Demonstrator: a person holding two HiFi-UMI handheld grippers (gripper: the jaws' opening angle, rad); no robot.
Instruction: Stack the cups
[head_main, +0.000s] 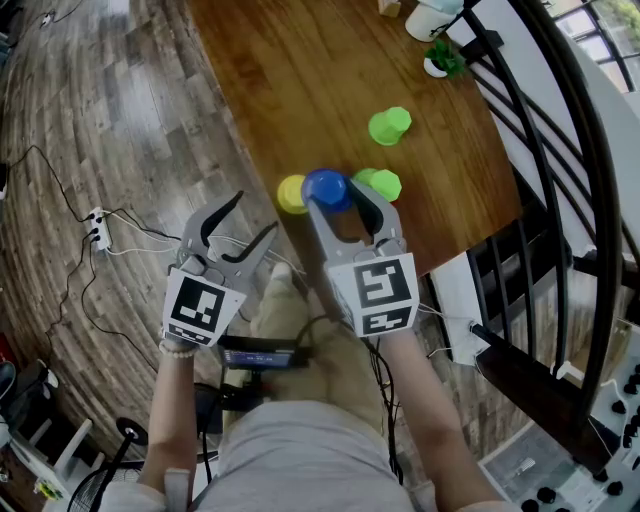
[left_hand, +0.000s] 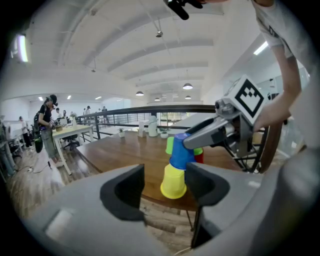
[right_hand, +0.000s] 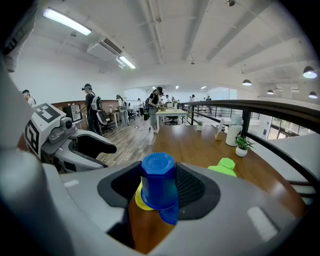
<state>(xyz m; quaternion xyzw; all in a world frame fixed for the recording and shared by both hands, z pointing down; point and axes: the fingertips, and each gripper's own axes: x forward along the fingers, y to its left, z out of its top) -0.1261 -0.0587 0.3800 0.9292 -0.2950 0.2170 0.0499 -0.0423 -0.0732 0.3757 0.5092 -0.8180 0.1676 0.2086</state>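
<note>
My right gripper (head_main: 336, 196) is shut on an upside-down blue cup (head_main: 327, 187), held just above the near edge of the brown table (head_main: 300, 80). Right beside it on the left stands an upside-down yellow cup (head_main: 291, 194). In the left gripper view the blue cup (left_hand: 180, 150) hangs tilted just behind and above the yellow cup (left_hand: 173, 182). One green cup (head_main: 379, 183) sits close on the right of the blue one and another green cup (head_main: 389, 125) stands farther back. My left gripper (head_main: 255, 213) is open and empty, over the floor just off the table's edge.
A white jug (head_main: 432, 18) and a small potted plant (head_main: 440, 62) stand at the table's far end. A black railing (head_main: 560, 200) runs along the right side. A power strip with cables (head_main: 97, 228) lies on the wooden floor. A red cup (left_hand: 199, 158) shows behind the blue one.
</note>
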